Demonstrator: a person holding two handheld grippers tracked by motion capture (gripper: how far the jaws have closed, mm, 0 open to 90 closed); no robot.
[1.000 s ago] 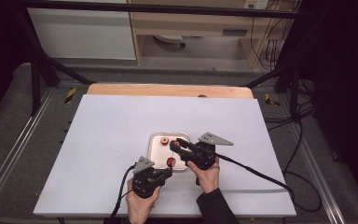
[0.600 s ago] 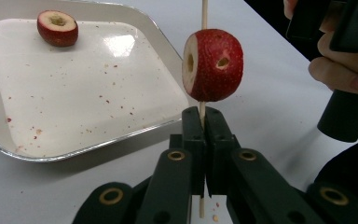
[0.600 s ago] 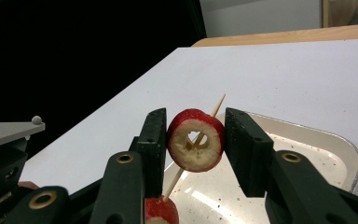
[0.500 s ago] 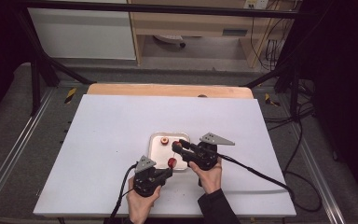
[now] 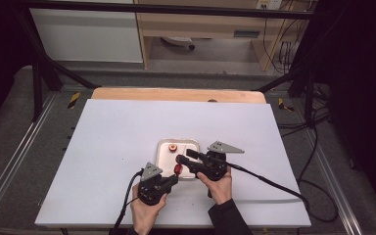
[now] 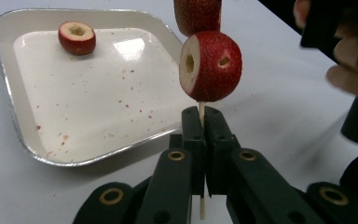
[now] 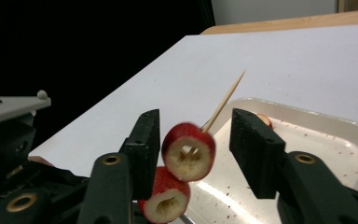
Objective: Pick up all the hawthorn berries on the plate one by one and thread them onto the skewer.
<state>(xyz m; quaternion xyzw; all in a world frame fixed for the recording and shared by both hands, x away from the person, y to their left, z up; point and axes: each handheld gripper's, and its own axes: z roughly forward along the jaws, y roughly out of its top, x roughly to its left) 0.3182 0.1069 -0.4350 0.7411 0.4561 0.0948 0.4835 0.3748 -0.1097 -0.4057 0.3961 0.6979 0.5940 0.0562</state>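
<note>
Left gripper view: left gripper (image 6: 204, 140) pinches the thin wooden skewer (image 6: 201, 112) low on its bare shaft, jaws fully closed on it. Two cored red fruit pieces (image 6: 210, 65) sit threaded above. Right gripper (image 7: 196, 144) has just been opening; its jaws flank the upper piece (image 7: 189, 151) without pressing. One more piece (image 6: 77, 37) lies at 11 o'clock in the foil tray (image 6: 9, 93).

Judgement: light, soft, juicy fruit, bruises easily; skewer brittle. Hold the fruit by its skinned sides, gently.

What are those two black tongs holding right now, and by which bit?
The left tongs pinch a thin wooden skewer by its bare lower end, below two threaded red fruit pieces. The right tongs have just been opening and straddle the upper piece without gripping it.
</note>
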